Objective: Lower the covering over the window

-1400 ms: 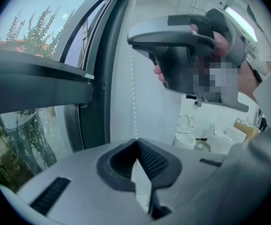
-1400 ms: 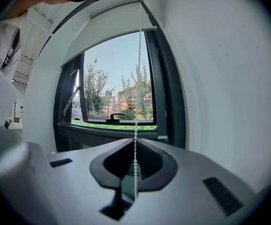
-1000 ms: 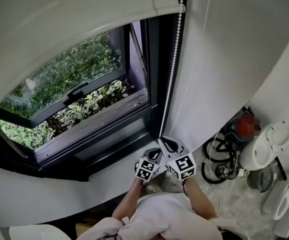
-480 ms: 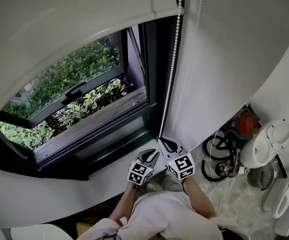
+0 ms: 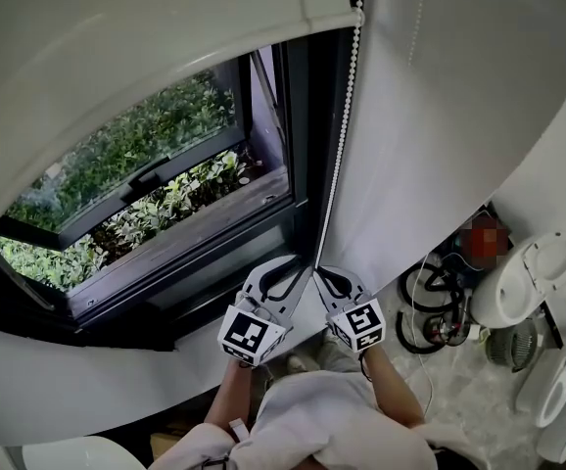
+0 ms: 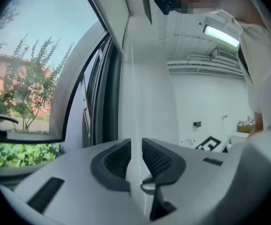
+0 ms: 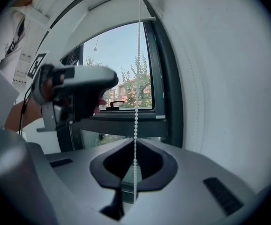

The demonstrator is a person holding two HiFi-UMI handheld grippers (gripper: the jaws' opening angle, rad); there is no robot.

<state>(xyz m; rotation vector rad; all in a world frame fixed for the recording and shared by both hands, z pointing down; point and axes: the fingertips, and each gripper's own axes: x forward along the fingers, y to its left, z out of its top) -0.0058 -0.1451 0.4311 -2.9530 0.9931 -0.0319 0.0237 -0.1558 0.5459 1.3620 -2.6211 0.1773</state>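
Note:
A white roller blind (image 5: 117, 67) is rolled down over the upper part of the dark-framed window (image 5: 165, 204). Its white bead chain (image 5: 340, 145) hangs down the frame's right side to both grippers. My right gripper (image 5: 324, 280) is shut on the bead chain (image 7: 136, 102), which runs straight down between its closed pads (image 7: 126, 165). My left gripper (image 5: 285, 280) sits just left of it, and its jaws are opening. In the left gripper view its pads (image 6: 156, 158) stand apart with a pale blurred strand (image 6: 134, 125) passing between them, untouched.
The window sill (image 5: 214, 292) lies just beyond the grippers, and a sash handle (image 5: 151, 176) shows on the glass. A white wall (image 5: 459, 116) stands to the right. Black cables (image 5: 430, 311) and white appliances (image 5: 523, 287) lie on the floor at the right.
My left gripper has opened and let go of the chain, and has drawn back to the left and lower. The right gripper has stayed shut on the chain in nearly the same place.

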